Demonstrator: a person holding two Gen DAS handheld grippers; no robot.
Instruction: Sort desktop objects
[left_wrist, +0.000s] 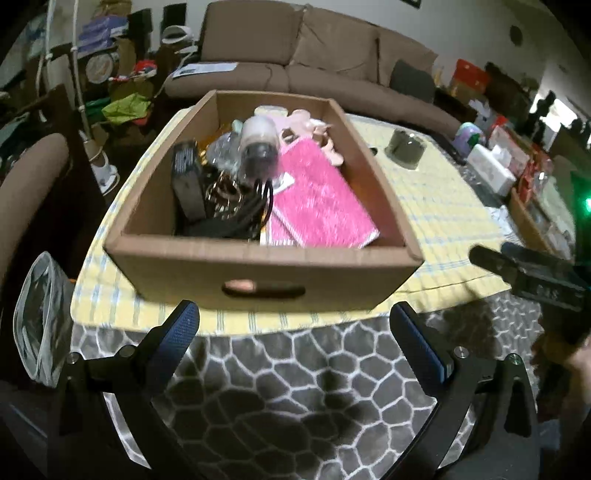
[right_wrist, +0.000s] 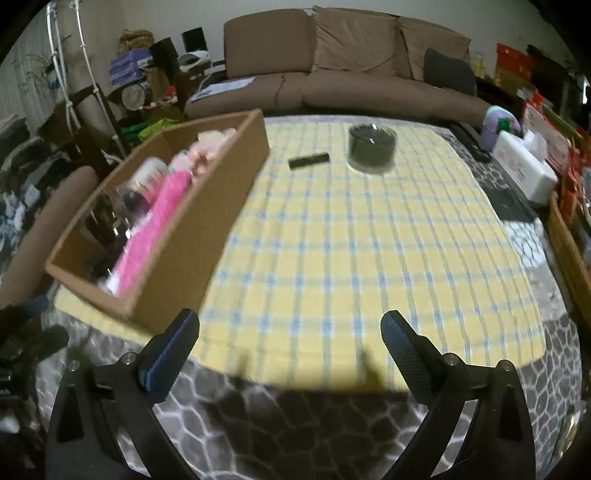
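Observation:
A cardboard box (left_wrist: 258, 271) stands on the yellow checked cloth (left_wrist: 436, 199), holding a pink fluffy notebook (left_wrist: 317, 195), a clear jar (left_wrist: 258, 147), a black case (left_wrist: 186, 181) and black cords. My left gripper (left_wrist: 295, 325) is open and empty just in front of the box. My right gripper (right_wrist: 290, 332) is open and empty over the cloth's (right_wrist: 369, 240) near edge, the box (right_wrist: 207, 221) to its left. A black flat bar (right_wrist: 308, 161) and a dark round ashtray (right_wrist: 372, 147) lie on the cloth's far side. The ashtray (left_wrist: 404, 147) also shows right of the box.
A brown sofa (right_wrist: 351, 66) stands behind the table. White tissue boxes (right_wrist: 524, 166) and cluttered packages line the right edge. A clear plastic bag (left_wrist: 40, 317) hangs at the left. The grey patterned table cover (left_wrist: 295, 398) shows below the cloth. The right gripper (left_wrist: 532, 273) appears at right.

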